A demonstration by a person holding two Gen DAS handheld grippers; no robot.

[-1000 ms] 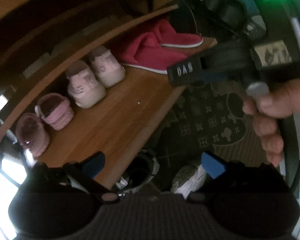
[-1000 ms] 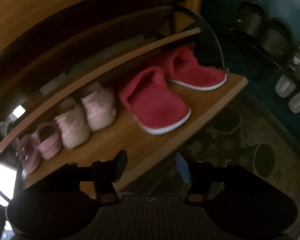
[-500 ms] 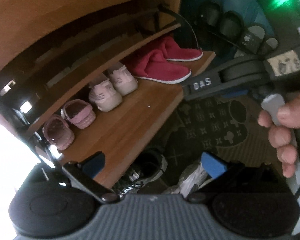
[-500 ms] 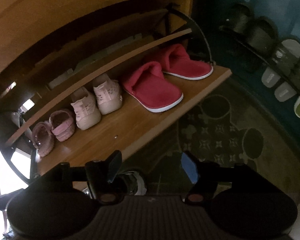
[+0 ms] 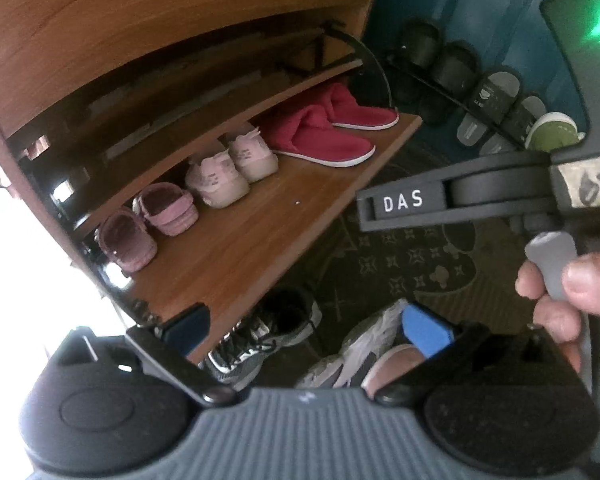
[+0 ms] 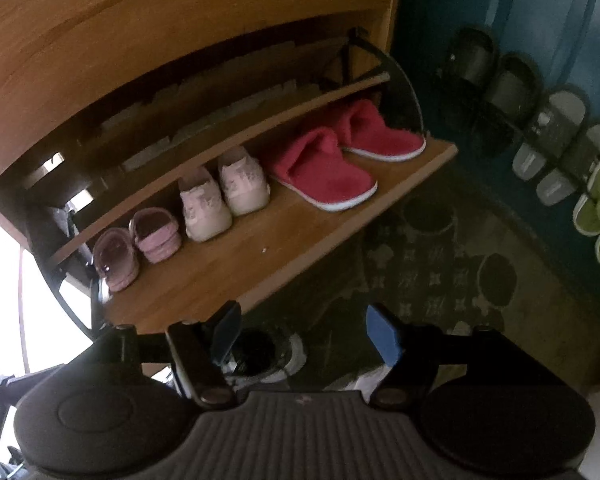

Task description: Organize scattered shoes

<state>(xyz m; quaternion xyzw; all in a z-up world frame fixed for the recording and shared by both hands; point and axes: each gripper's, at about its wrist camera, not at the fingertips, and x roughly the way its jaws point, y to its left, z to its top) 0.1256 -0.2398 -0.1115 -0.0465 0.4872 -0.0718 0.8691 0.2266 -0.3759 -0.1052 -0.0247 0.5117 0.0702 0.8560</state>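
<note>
Now your left tongs (image 5: 304,324) tilt down open, right tongs (image 6: 300,332) opening, empty; the shelf (image 6: 236,276) holds three shoe pairs.

Three pairs are lined up on the wooden shelf (image 6: 236,276): red slippers (image 6: 324,168) at the right end, pale pink sneakers (image 6: 224,196) in the middle, pink clogs (image 6: 136,244) at the left. A black sneaker (image 5: 260,336) and a white sneaker (image 5: 360,352) are seen on the floor below.
</note>
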